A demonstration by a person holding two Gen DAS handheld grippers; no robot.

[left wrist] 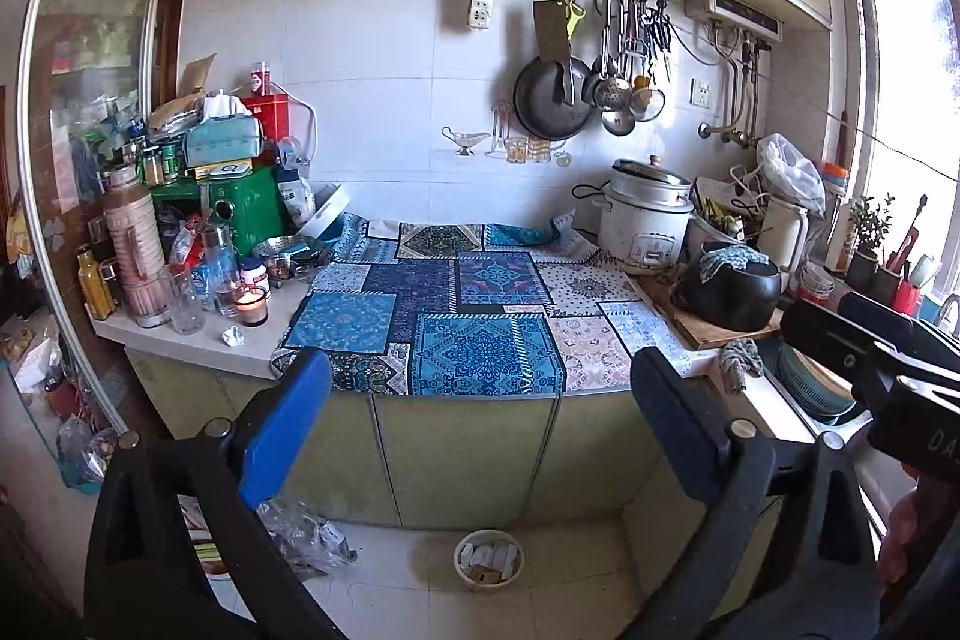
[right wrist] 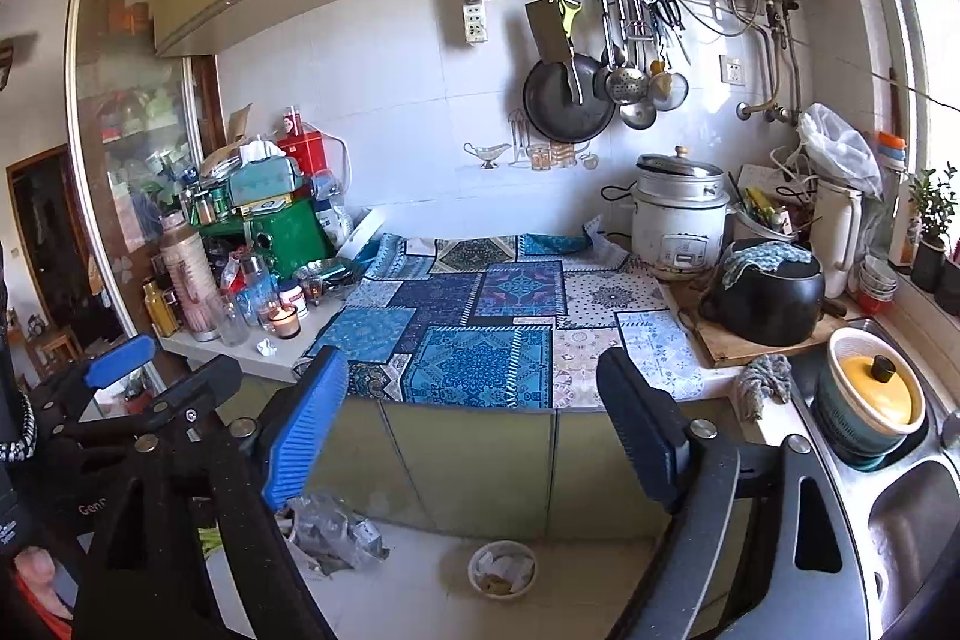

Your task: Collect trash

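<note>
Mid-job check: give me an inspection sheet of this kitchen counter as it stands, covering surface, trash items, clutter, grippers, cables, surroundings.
Surface: blue patchwork cloth covers the countertop middle; nothing lies on it.
Job's things: small round white waste bin on the floor holds scraps; crumpled white paper ball sits on bare counter beside the lit glass candle; crumpled clear plastic bags lie on the floor.
Clutter: bottles, jars and the green metal box crowd the left end; white rice cooker and black round pot stand at the right.
Grippers: left gripper and right gripper open, empty.
Cables: white cord behind the left stack.
Surroundings: steel sink, hanging utensils.
</note>
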